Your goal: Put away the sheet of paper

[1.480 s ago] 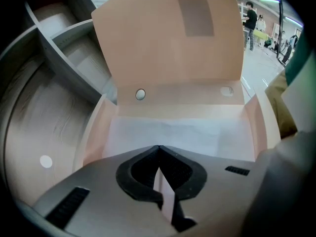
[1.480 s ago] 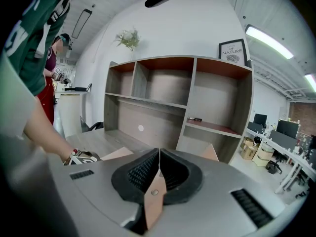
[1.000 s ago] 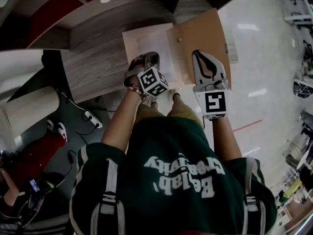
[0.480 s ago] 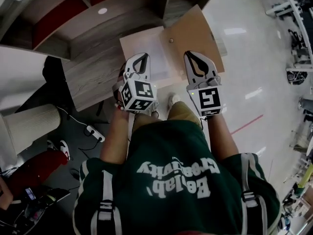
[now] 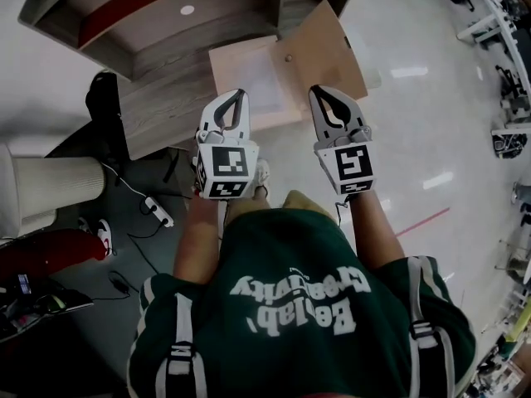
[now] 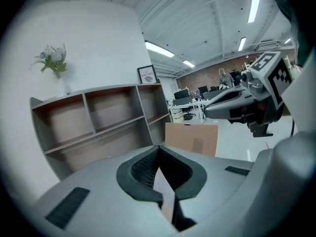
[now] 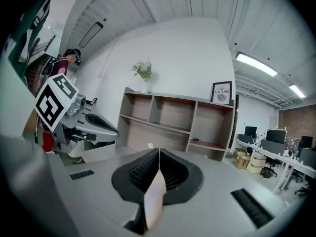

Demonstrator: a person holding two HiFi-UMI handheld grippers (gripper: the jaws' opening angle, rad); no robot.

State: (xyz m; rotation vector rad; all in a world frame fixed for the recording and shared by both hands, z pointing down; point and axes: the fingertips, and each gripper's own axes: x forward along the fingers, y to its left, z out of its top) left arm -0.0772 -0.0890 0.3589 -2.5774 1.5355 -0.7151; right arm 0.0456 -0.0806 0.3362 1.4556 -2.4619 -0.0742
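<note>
A white sheet of paper (image 5: pixel 259 81) lies flat in a low light-wood box (image 5: pixel 226 56) on the floor by the shelf. The box's brown panel (image 5: pixel 322 46) stands swung open to the right, and it also shows ahead in the left gripper view (image 6: pixel 191 138). My left gripper (image 5: pixel 236 94) hovers at the box's near edge, shut and empty, its tips (image 6: pixel 158 147) meeting. Beside it my right gripper (image 5: pixel 320 90) is held level near the brown panel, shut with nothing in it, and its tips (image 7: pixel 159 150) also meet.
A grey wooden shelf unit (image 5: pixel 166 23) with red-backed bays stands behind the box (image 7: pixel 173 117). On the dark floor at left lie a power strip with cables (image 5: pixel 158 214), a white ribbed cylinder (image 5: pixel 58 185) and a red object (image 5: pixel 41 259). Office desks (image 5: pixel 498 23) stand far right.
Both grippers have drawn back from the box toward the person. The left one has turned so its marker cube faces up and now sits level with the right one.
</note>
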